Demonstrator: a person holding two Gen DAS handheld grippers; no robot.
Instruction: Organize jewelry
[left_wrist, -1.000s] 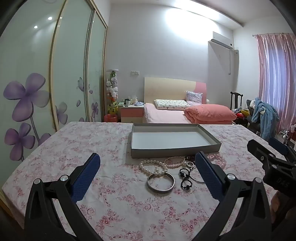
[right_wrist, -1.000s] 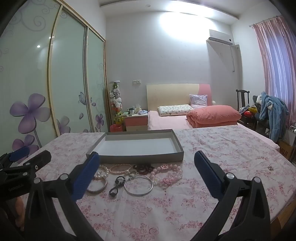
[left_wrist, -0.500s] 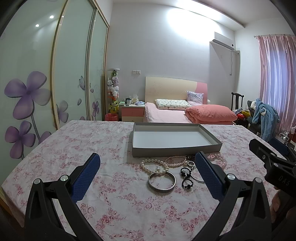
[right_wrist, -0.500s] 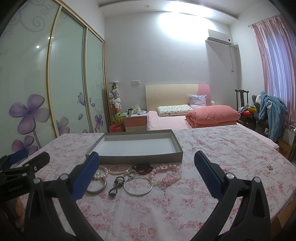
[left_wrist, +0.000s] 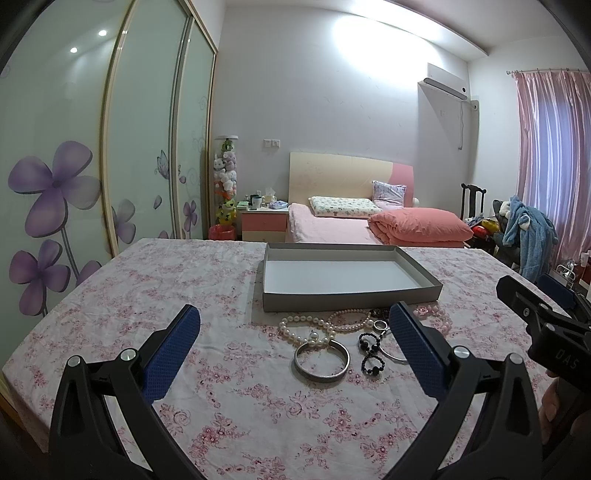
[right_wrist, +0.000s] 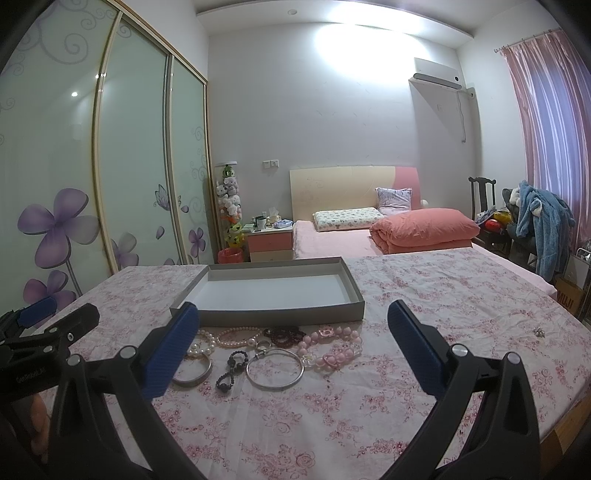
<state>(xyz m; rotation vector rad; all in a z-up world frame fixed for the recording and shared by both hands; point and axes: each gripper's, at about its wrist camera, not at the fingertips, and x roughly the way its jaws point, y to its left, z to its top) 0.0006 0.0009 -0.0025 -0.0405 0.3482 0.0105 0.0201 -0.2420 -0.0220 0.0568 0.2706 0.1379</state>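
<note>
A shallow grey tray (left_wrist: 351, 297) (right_wrist: 277, 312) lies empty on the floral tablecloth. In front of it sits a cluster of jewelry: a wide silver bangle (left_wrist: 321, 363) (right_wrist: 192, 373), a white pearl bracelet (left_wrist: 304, 332), a pink pearl strand (left_wrist: 351, 321) (right_wrist: 236, 336), black bead loops (left_wrist: 371, 354) (right_wrist: 231, 369), a thin silver hoop (right_wrist: 275, 369), a dark red bead bracelet (right_wrist: 284, 334) and a pink chunky bracelet (right_wrist: 332, 349). My left gripper (left_wrist: 293, 339) hovers open just short of the bangle. My right gripper (right_wrist: 291, 339) is open above the hoop. Neither holds anything.
A small sparkly piece (right_wrist: 540, 332) lies alone near the table's right edge. Behind the table stand a bed with a pink quilt (left_wrist: 417, 225), a nightstand (left_wrist: 264, 221), sliding wardrobe doors (left_wrist: 55, 177) on the left and a chair with clothes (right_wrist: 535, 229) on the right.
Both views have lifted slightly, so the table and jewelry sit a little lower in frame. The jewelry and tray stay put; both grippers remain open.
</note>
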